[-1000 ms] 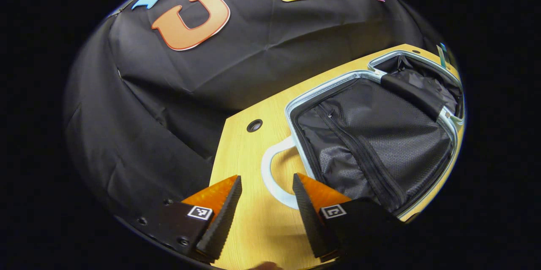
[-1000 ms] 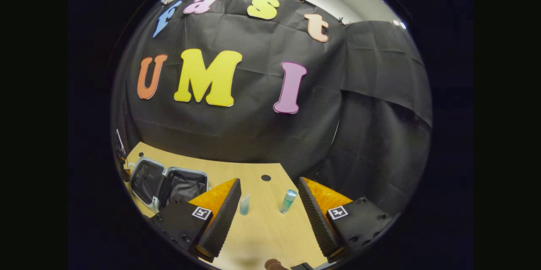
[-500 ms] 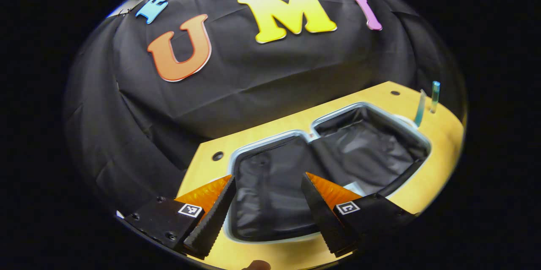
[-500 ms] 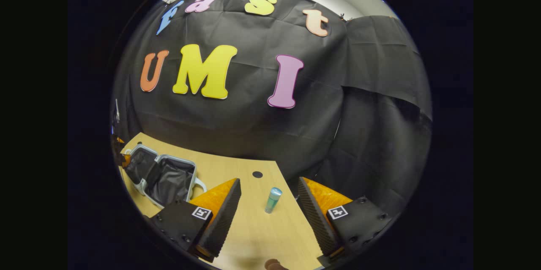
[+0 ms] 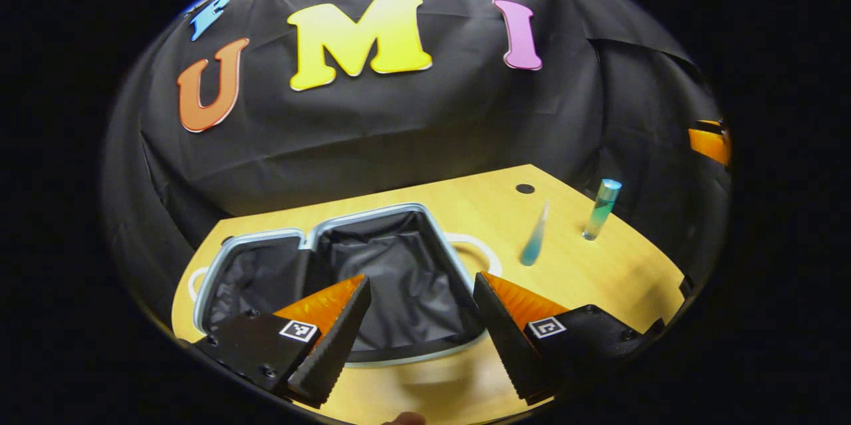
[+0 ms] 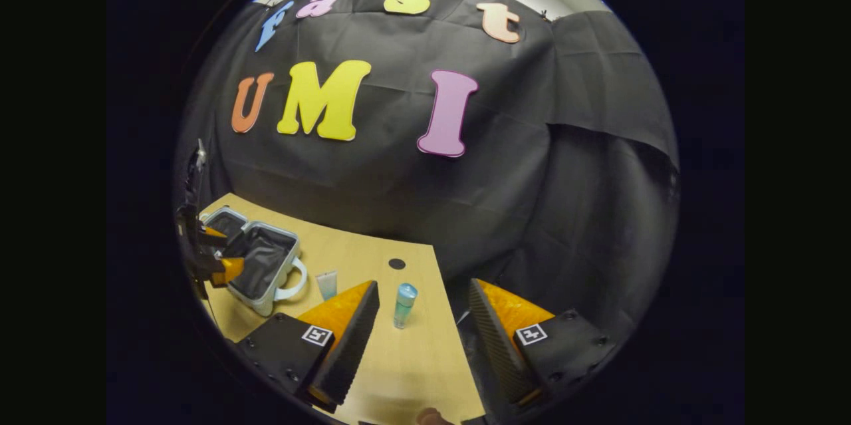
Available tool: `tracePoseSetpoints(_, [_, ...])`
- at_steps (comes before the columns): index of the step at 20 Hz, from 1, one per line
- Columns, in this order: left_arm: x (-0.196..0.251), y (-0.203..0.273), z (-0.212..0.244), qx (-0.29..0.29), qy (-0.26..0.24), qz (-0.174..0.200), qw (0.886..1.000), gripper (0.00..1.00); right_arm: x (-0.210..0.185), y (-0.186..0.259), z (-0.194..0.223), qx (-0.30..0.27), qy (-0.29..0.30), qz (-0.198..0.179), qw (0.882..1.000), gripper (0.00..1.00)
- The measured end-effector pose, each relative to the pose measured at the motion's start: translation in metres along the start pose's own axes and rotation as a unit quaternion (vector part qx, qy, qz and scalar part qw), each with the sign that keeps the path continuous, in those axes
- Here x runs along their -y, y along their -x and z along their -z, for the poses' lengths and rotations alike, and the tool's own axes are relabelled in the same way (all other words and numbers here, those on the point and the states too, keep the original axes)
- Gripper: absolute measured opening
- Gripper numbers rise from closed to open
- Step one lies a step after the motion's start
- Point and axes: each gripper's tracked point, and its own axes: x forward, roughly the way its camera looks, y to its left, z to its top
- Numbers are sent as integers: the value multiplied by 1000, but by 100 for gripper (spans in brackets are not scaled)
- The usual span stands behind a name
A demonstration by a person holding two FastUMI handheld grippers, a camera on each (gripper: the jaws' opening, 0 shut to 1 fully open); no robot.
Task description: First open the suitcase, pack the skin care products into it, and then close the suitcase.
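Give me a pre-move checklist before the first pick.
1. Suitcase open flat on the table: ok.
2. Tube upright beside the suitcase, untouched: ok.
3. Bottle upright, apart from the tube: ok.
4. Right gripper jaws apart, holding nothing, bottle just ahead: ok.
5. Left gripper jaws apart, holding nothing, over the suitcase: ok.
6. Suitcase lining free of other items: cannot tell, part hidden behind the left gripper.

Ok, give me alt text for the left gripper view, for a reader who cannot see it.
An open suitcase with dark lining lies on a wooden table, just beyond the open left gripper. To its right stand a small blue tube and a teal-capped bottle, apart from each other.
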Motion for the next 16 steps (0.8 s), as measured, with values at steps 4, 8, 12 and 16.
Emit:
tracePoseSetpoints(4, [53,-23,-4,-3,-4,14,1000,99,21,-11,17,-11,3,-25,1000,81])
tracePoseSetpoints(8, [95,-55,2,-13,3,31,999,99,38,-26,29,-20,-6,-38,999,81])
tracePoseSetpoints(12, [124,-106,29,-54,40,41,997,99,55,-36,50,-43,-4,-36,998,82])
tracePoseSetpoints(16, [142,-147,44,-76,63,47,994,99,72,-41,72,-66,7,-25,997,82])
